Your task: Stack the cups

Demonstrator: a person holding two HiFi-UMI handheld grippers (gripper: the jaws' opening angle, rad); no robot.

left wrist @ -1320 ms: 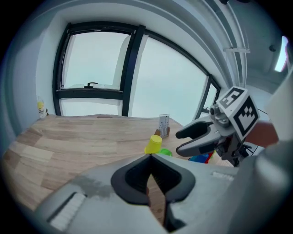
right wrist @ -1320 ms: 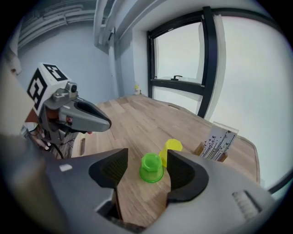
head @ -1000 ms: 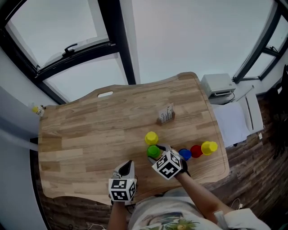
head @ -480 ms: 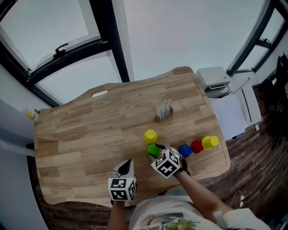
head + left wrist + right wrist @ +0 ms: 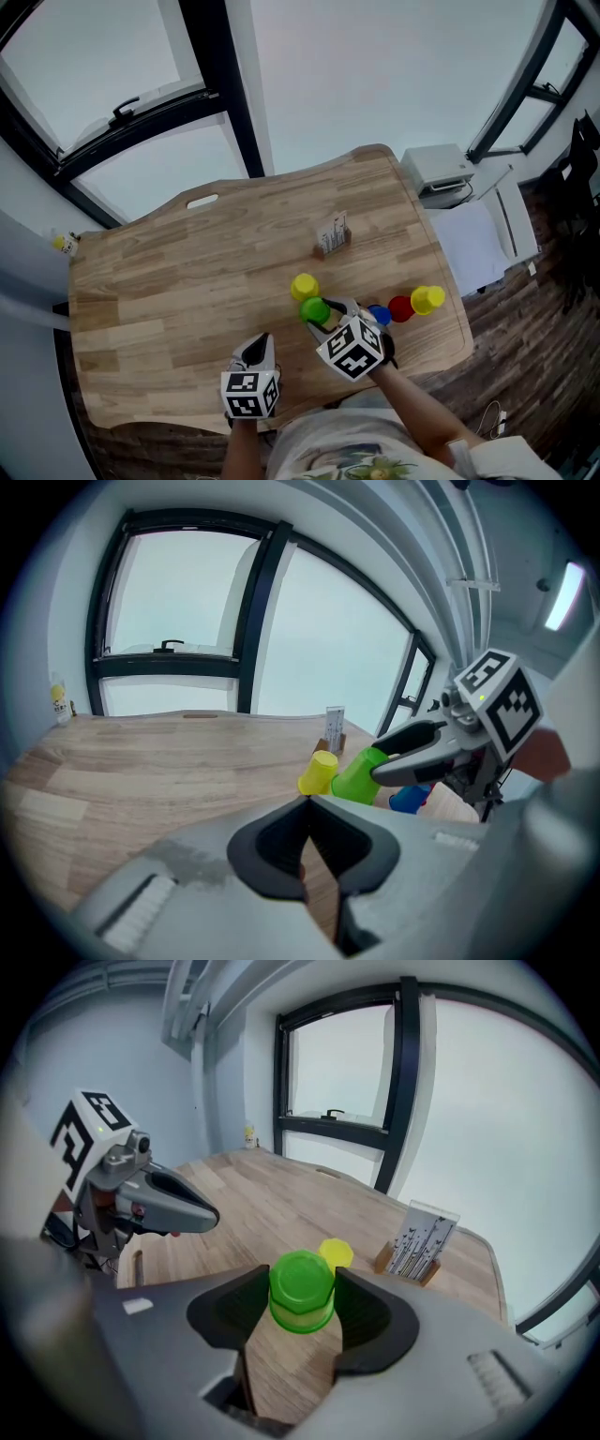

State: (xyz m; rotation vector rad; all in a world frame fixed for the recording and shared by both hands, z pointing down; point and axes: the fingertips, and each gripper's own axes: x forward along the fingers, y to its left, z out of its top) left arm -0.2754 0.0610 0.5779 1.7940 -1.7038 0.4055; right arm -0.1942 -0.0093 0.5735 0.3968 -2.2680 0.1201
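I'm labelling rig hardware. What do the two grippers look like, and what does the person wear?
The left gripper and right gripper match: grey bodies, black-lined jaws, each carrying a white cube with black square markers. The person wears a pale printed shirt.

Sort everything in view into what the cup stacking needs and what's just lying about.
Job: green plastic cup; yellow plastic cup beside it; blue plastic cup; red plastic cup; second yellow plastic cup.
Lying about: printed card in a wooden stand; small yellow bottle by the window; white box beside the table.
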